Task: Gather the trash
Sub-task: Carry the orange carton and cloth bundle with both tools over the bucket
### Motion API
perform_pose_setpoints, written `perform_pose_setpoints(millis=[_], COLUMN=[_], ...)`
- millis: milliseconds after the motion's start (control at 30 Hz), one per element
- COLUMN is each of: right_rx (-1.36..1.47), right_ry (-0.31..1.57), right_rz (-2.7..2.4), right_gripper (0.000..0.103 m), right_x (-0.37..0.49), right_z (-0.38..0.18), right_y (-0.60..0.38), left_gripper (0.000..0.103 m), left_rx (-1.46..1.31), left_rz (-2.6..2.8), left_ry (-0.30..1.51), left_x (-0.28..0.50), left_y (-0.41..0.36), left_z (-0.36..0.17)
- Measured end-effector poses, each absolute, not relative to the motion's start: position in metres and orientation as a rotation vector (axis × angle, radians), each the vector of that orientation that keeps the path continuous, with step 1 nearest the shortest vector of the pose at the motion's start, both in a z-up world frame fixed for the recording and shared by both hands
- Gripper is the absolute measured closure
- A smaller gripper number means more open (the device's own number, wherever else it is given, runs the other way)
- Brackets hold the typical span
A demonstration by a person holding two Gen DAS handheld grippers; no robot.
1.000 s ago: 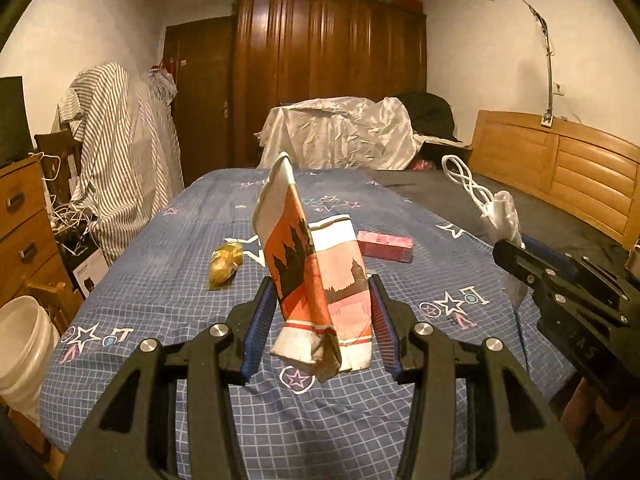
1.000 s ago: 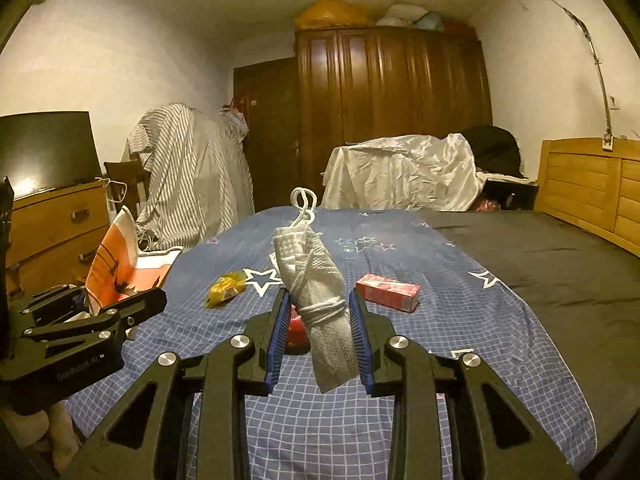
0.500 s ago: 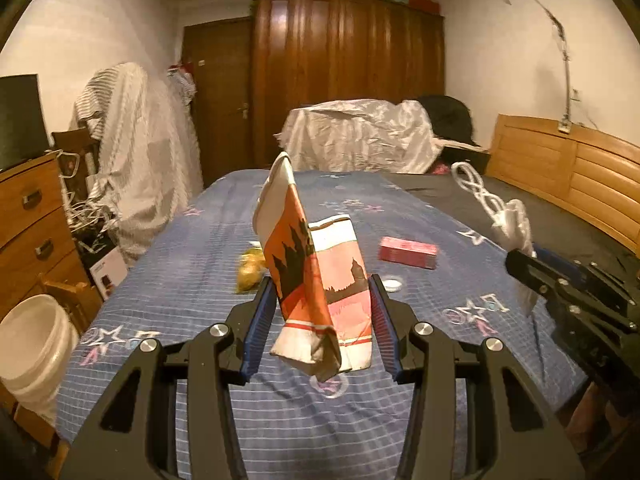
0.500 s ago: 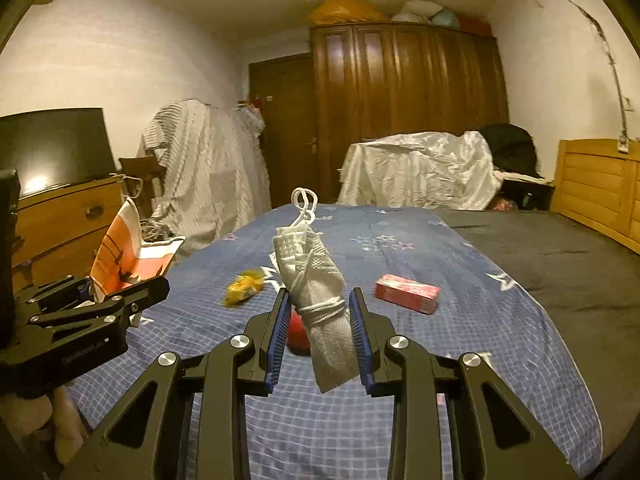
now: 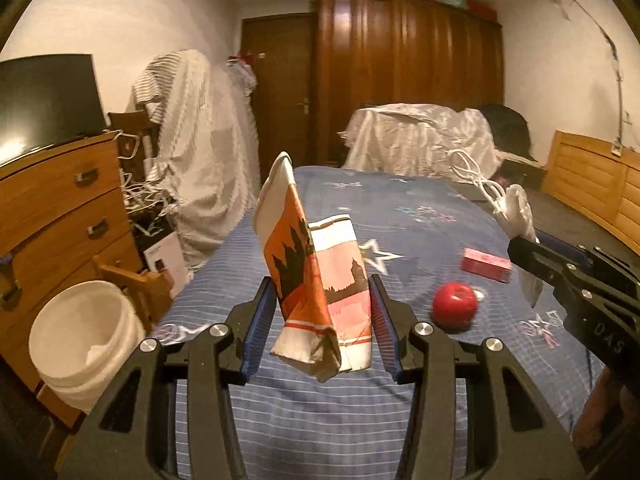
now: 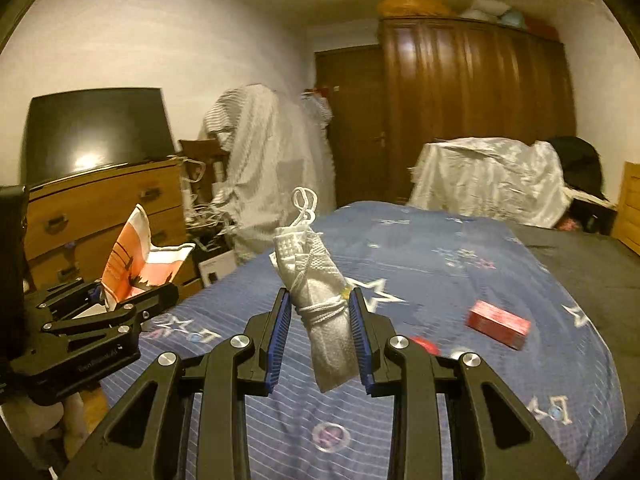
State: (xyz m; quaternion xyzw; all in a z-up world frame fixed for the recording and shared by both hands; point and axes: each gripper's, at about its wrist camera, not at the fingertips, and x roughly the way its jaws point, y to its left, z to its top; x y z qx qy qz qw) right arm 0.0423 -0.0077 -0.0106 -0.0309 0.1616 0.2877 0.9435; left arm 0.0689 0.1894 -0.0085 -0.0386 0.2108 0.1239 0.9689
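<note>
Both grippers swung leftward, paper bag (image 5: 316, 280) upright, mask (image 6: 320, 308) upright

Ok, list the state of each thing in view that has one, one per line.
left gripper: jaws closed on the paper bag
paper bag: held upright, mouth open, crumpled
right gripper: jaws closed on the face mask
face mask: rolled up, bound by its own strings
white bucket: open, standing beside the bed
red box: closed, lying on the bedspread
wardrobe: doors shut

Crumpled orange-and-white paper bag (image 5: 316, 280) upright, clamped; rolled white face mask (image 6: 320, 300) likewise; white bucket (image 5: 80, 340) beside bed's left edge
</note>
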Motion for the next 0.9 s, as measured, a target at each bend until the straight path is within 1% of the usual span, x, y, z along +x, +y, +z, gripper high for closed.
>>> perform_pose_setpoints(millis=[167, 500, 700, 900], right_rx=[-0.086, -0.153, -0.203, -0.269], right_ry=[0.342, 0.381, 0.458, 0.588], right_rz=[0.684, 0.910, 1.028, 1.119], right_gripper=[0.072, 0.072, 0.072, 0.072], right_x=[0.050, 0.055, 0.057, 0.067], right_z=[0.007, 0.035, 0.035, 0.024], right_y=[0.056, 0.224, 0.326, 0.420], left_gripper=[0.058, 0.058, 0.058, 0.058], left_rx=[-0.113, -0.171, -0.207, -0.249], left_rz=[0.335, 0.522, 0.615, 0.664], left_ry=[0.419, 0.422, 0.461, 0.524], left_x=[0.055, 0.011, -0.017, -0.030], left_y=[0.240, 0.354, 0.419, 0.462], left_z=[-0.003, 0.013, 0.012, 0.000])
